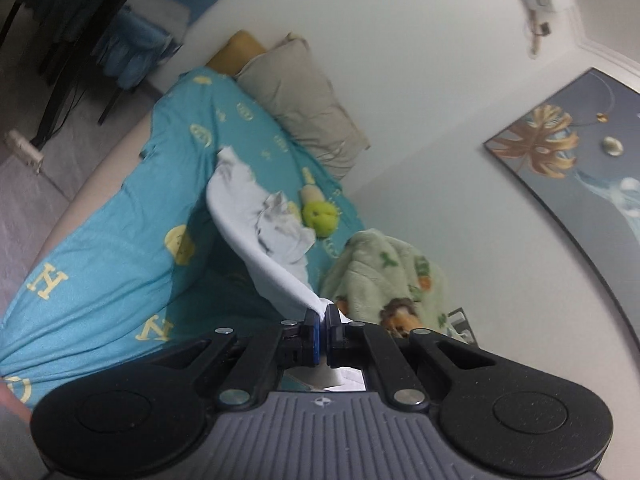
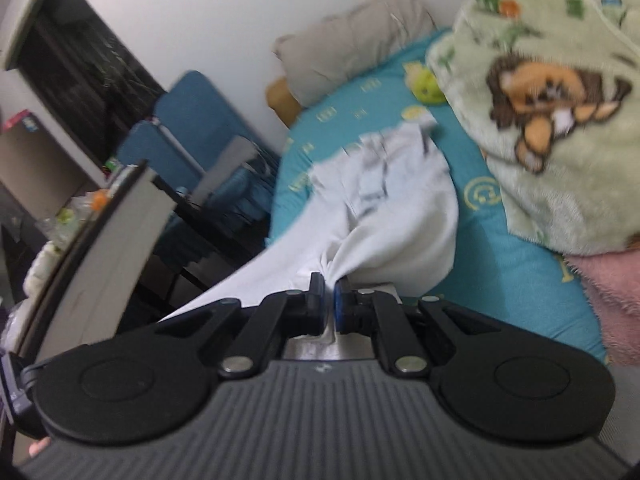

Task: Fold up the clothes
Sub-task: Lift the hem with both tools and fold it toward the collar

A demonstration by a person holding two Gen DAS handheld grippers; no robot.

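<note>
Both tongs are clamping the pale white cotton garment (image 1: 256, 216) — the left tongs (image 1: 323, 314) pinching one gathered corner at lower centre, the right tongs (image 2: 329, 294) pinching another bunch. The garment is hanging crumpled over the teal patterned bedsheet (image 1: 120, 248), mid-frame, near the fluffy green cartoon-print blanket (image 2: 560, 120).

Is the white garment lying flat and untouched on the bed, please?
No, the white garment is pinched in the left gripper and lifted off the teal sheet.
</note>
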